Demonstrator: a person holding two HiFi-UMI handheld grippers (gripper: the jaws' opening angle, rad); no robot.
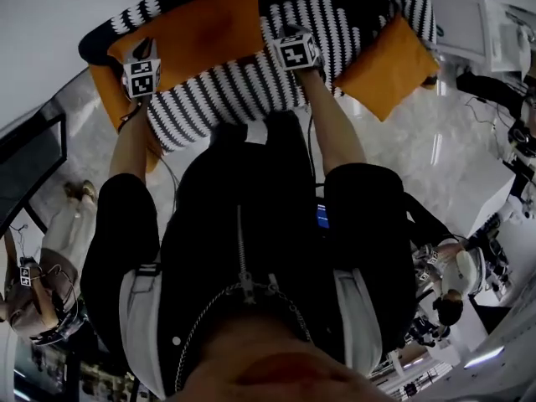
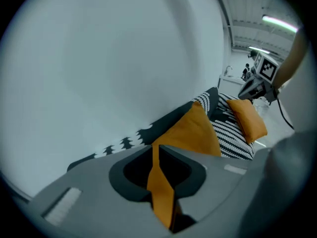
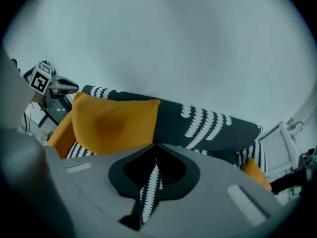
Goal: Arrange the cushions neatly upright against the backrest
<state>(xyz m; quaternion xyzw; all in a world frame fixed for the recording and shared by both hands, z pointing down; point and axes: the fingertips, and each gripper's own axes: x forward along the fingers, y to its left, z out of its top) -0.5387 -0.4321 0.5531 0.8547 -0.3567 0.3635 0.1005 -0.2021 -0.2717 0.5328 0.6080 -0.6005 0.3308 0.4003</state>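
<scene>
Left gripper (image 2: pixel 157 152) fingers pinch orange cushion (image 2: pixel 193 133); right gripper (image 3: pixel 154 155) fingers pinch striped cushion (image 1: pixel 226 90). Lift evenly, seat against backrest (image 3: pixel 208 120).

The wall (image 2: pixel 99 58) behind the sofa (image 3: pixel 213 123) is plain and pale. The sofa is dark with a white pattern and stands along this wall. The floor (image 1: pixel 402 166) is light stone with grey veins. It is glossy, and a bright streak of lamp light (image 1: pixel 437 145) lies on it. On the far side of the room a long lamp (image 2: pixel 280 23) shines under a ribbed ceiling (image 2: pixel 247 4). At the left there is a dark panel in a black frame (image 1: pixel 29 170). At the right stands white furniture (image 1: pixel 465 23) with dark cables and devices, too small to tell. Other people (image 1: pixel 50 266) are also in the room.
</scene>
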